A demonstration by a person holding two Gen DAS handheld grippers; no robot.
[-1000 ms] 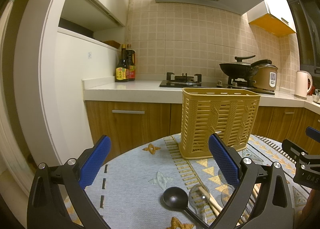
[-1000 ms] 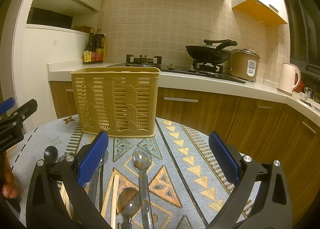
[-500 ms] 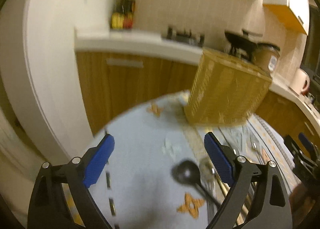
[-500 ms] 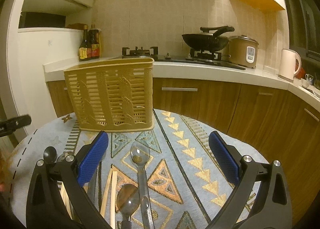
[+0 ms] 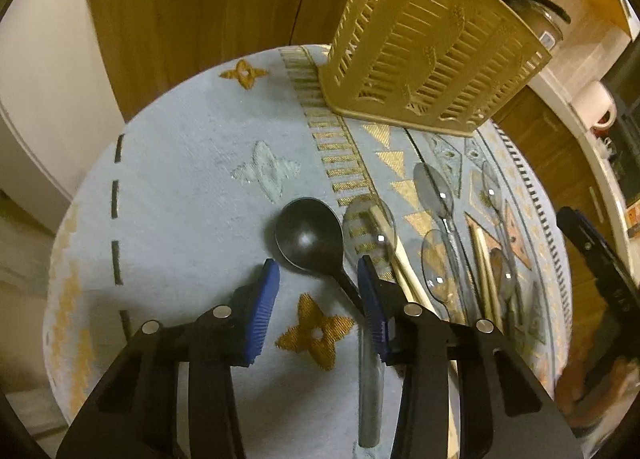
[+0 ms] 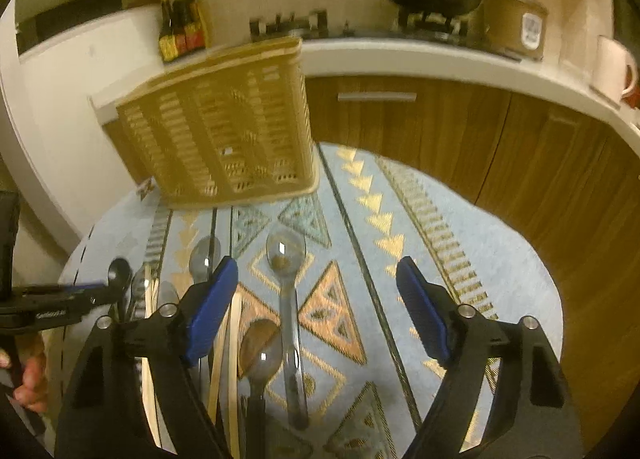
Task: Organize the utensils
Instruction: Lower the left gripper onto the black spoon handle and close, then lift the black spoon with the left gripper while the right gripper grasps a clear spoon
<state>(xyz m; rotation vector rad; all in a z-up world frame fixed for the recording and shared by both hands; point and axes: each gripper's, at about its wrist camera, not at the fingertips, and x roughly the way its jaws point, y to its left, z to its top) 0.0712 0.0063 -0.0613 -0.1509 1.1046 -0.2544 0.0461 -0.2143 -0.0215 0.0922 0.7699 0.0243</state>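
Spoon, black point(image 5: 310, 237), is lying bowl-up on the patterned cloth point(image 5: 180, 187) covering the counter, at the left end of the row of utensils, its thin handle running back under the left tongs point(image 5: 316, 279). It is looking like light, stiff plastic with a glossy, probably slippery bowl. The neck or handle is giving the better hold, since the rounded bowl would likely squirt out of the pads. Lying flat on soft cloth, it may need the fingertips pressed down either side to get under it.

Beside it on the right, clear plastic spoons point(image 5: 434, 189) and pale wooden chopsticks point(image 5: 404, 263) are crowding close, some overlapping, so a neighbour could easily come up with it.

Left tongs are hovering low over the spoon's neck, blue pads point(image 5: 262, 309) spread and pinching nothing. Right tongs point(image 6: 316, 299) are hanging spread wide over another clear spoon point(image 6: 286, 255), also pinching nothing.

Yellow slatted basket point(image 5: 432, 43) is standing at the far edge of the cloth, well apart from the spoons, presumably their destination.
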